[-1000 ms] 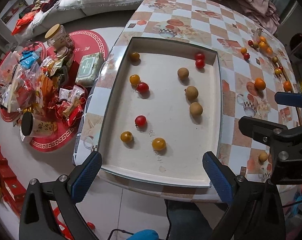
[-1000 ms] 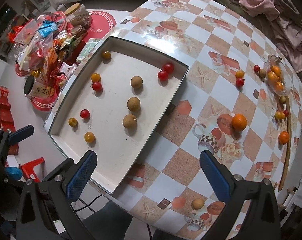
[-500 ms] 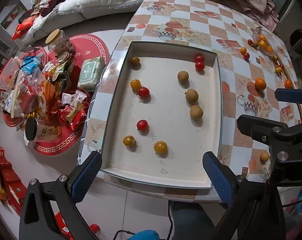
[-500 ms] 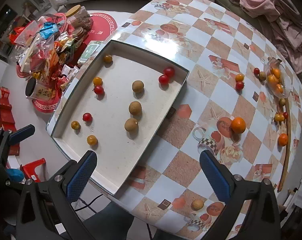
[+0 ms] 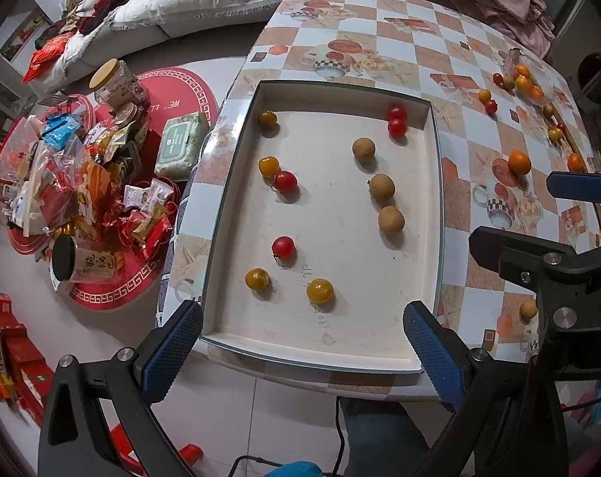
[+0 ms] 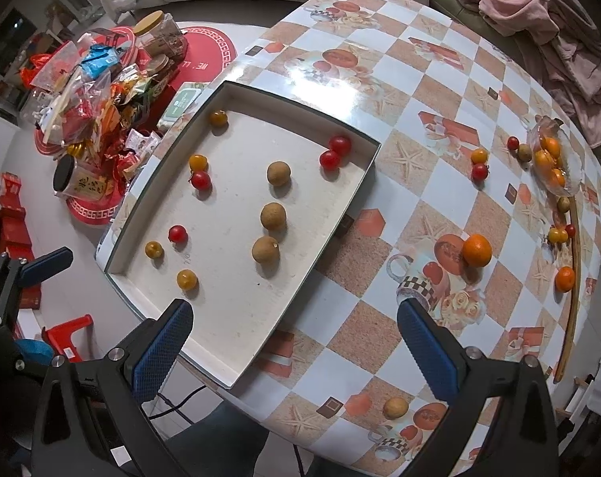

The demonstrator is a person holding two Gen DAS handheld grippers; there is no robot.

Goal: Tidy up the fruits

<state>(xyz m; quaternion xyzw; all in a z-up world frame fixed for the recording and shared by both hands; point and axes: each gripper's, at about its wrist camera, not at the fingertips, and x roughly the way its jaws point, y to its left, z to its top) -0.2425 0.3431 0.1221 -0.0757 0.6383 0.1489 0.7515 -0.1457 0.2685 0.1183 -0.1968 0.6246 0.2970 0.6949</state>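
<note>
From the left wrist camera, the left gripper [image 5: 302, 338] hangs above the near edge of the white tray [image 5: 320, 348], its jaws spread wide and holding nothing. The tray sits on the checked table [image 5: 387, 45] and carries loose fruit, well apart: three brown longans [image 5: 381, 187] toward its right side, two red tomatoes touching in the far right corner [image 5: 396, 120], a red tomato [image 5: 285, 181] touching a yellow one [image 5: 268, 166] at the left, another red one [image 5: 282, 247] lower down, and yellow tomatoes near the front [image 5: 319, 290]. The right gripper's black frame [image 5: 554, 270] cuts across the lower right, in front of the table edge. On the floor to the left, a pile of snack packets [image 5: 74, 183] lies on red mats.

From the right wrist camera, the right gripper [image 6: 296, 338] is also spread wide and empty, poised over the tray's near right corner and the bare table beside it. This view shows more of the fruit outside the tray: an orange [image 6: 476, 250] on the printed cup pattern, a lone longan [image 6: 395, 407] near the front table edge, a clear bag of oranges [image 6: 552, 159] at the far right, and small tomatoes [image 6: 479, 171] scattered near it. Pink clothing [image 6: 538, 20] is heaped beyond the table. The left gripper's blue-tipped finger [image 6: 46, 261] shows at the left edge.
</note>
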